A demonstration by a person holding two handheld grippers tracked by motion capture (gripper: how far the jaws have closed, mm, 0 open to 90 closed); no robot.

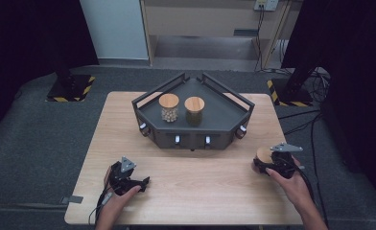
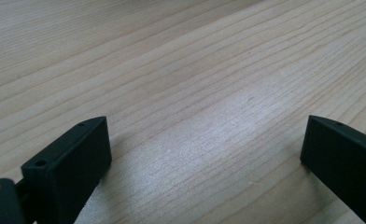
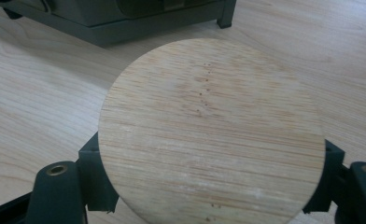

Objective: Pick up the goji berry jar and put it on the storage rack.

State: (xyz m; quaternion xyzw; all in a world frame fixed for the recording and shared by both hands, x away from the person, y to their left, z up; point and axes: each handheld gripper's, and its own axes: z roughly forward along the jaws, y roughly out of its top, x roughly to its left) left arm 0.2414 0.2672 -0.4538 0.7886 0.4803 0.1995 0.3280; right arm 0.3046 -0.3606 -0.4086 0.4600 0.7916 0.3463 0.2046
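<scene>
A dark angular tray (image 1: pixel 223 114) stands at the back middle of the wooden table (image 1: pixel 195 191). On it stand two glass jars with round wooden lids: one with pale round pieces (image 1: pixel 169 107) and one with dark contents (image 1: pixel 194 110). A third jar with the same wooden lid (image 1: pixel 264 154) stands on the table at the right, and my right gripper (image 1: pixel 259 165) is shut on it. In the right gripper view the lid (image 3: pixel 209 93) sits between both jaws of the right gripper (image 3: pixel 211 161). My left gripper (image 1: pixel 145 181) rests open at the front left, over bare wood (image 2: pixel 204 140).
The tray's front face carries small knobs (image 1: pixel 177 139) and its foot (image 3: pixel 225 16) stands just beyond the held jar. Cables trail off the table's right edge (image 1: pixel 315 143). Dark stands with striped bases (image 1: pixel 71 88) flank the table on the floor.
</scene>
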